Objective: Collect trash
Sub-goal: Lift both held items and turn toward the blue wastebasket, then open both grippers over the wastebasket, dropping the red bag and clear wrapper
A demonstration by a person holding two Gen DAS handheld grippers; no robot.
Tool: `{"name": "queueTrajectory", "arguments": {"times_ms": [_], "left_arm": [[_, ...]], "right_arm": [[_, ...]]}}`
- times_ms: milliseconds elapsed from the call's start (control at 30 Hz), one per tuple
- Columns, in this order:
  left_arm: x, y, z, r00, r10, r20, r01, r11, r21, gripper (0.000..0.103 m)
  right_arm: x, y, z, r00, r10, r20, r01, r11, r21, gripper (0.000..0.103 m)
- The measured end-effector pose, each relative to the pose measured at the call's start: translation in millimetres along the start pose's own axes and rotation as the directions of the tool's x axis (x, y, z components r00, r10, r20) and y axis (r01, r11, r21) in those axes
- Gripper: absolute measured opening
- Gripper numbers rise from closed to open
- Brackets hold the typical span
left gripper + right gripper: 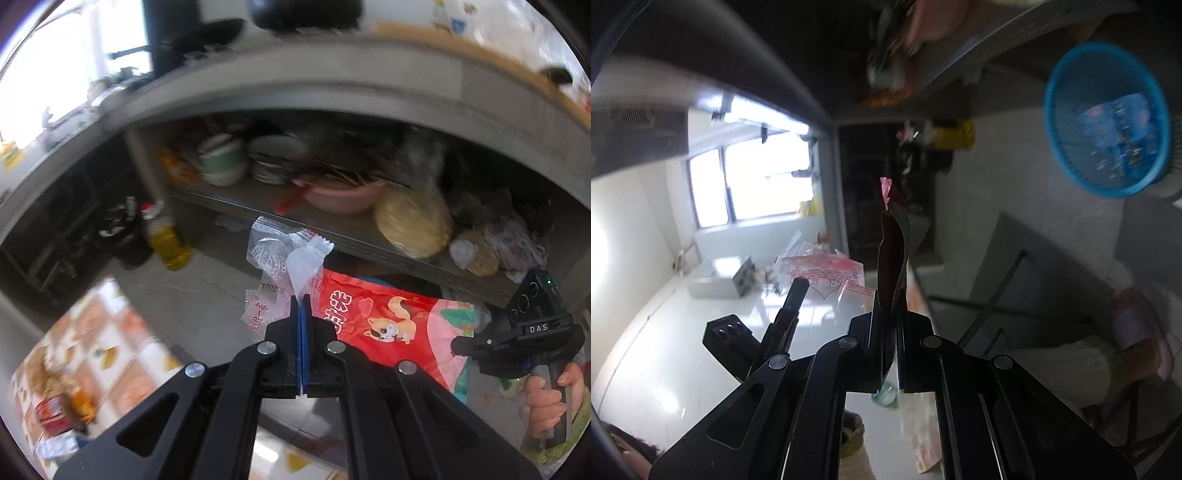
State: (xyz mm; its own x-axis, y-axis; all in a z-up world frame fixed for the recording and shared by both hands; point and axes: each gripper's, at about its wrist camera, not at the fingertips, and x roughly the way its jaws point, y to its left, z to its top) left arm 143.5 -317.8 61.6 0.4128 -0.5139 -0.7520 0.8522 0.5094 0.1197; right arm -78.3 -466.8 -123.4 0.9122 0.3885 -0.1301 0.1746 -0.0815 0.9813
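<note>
In the left wrist view my left gripper [301, 301] is shut on a bunch of clear plastic wrappers [284, 258] with red print, held up over the floor. Just right of it a red snack bag [388, 325] with a cartoon fox hangs from my right gripper [461, 345], which a hand [550, 398] holds. The right wrist view is rolled sideways. There my right gripper [888, 306] is shut on that bag [892, 251], seen edge-on and dark. A blue mesh basket [1108, 118] with blue packaging inside stands on the floor ahead. My left gripper [799, 284] and its wrappers [827, 273] show beside it.
A low shelf under the counter [332, 85] holds bowls, a pink basin [343, 195] and bagged food. An oil bottle [170, 240] and a dark bottle stand on the floor. A table with a patterned cloth [103, 350] is at lower left. A slippered foot [1141, 332] stands near a metal-framed stool.
</note>
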Motion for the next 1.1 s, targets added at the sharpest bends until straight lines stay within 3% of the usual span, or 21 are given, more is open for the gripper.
{"name": "queueTrajectory", "arguments": {"times_ms": [133, 267, 433, 567, 667, 800, 867, 1033, 1067, 1100], "left_arm": [[50, -25, 11, 0.996, -0.059, -0.068, 0.060, 0.998, 0.022, 0.000], [106, -41, 18, 0.977, -0.130, -0.169, 0.131, 0.991, -0.006, 0.000], [170, -55, 19, 0.941, -0.192, -0.278, 0.181, 0.981, -0.065, 0.000], [218, -71, 14, 0.910, -0.212, -0.358, 0.196, 0.977, -0.081, 0.000], [254, -77, 8, 0.885, -0.211, -0.415, 0.188, 0.977, -0.097, 0.000], [296, -84, -3, 0.853, -0.216, -0.476, 0.178, 0.976, -0.124, 0.000], [314, -84, -7, 0.833, -0.241, -0.497, 0.183, 0.969, -0.163, 0.000], [343, -85, -8, 0.828, -0.247, -0.504, 0.180, 0.967, -0.178, 0.001], [346, -83, -8, 0.826, -0.258, -0.501, 0.188, 0.964, -0.187, 0.007], [347, -82, -8, 0.825, -0.266, -0.499, 0.193, 0.962, -0.195, 0.021]], "right_arm": [[-14, -20, 10, 0.997, -0.049, 0.055, 0.046, 0.998, 0.040, 0.004], [-24, -38, 22, 0.986, -0.122, 0.109, 0.115, 0.991, 0.067, 0.004], [-31, -52, 34, 0.947, -0.259, 0.192, 0.249, 0.965, 0.078, 0.004], [-24, -57, 45, 0.876, -0.408, 0.256, 0.411, 0.910, 0.042, 0.004], [-17, -65, 54, 0.838, -0.474, 0.269, 0.482, 0.875, 0.040, 0.004], [1, -73, 75, 0.761, -0.575, 0.300, 0.602, 0.798, 0.003, 0.004], [10, -75, 82, 0.737, -0.601, 0.310, 0.635, 0.773, -0.011, 0.004], [37, -78, 103, 0.646, -0.675, 0.355, 0.737, 0.672, -0.064, 0.006], [48, -81, 107, 0.632, -0.687, 0.358, 0.755, 0.650, -0.085, 0.013], [56, -85, 111, 0.617, -0.699, 0.361, 0.771, 0.628, -0.103, 0.022]]}}
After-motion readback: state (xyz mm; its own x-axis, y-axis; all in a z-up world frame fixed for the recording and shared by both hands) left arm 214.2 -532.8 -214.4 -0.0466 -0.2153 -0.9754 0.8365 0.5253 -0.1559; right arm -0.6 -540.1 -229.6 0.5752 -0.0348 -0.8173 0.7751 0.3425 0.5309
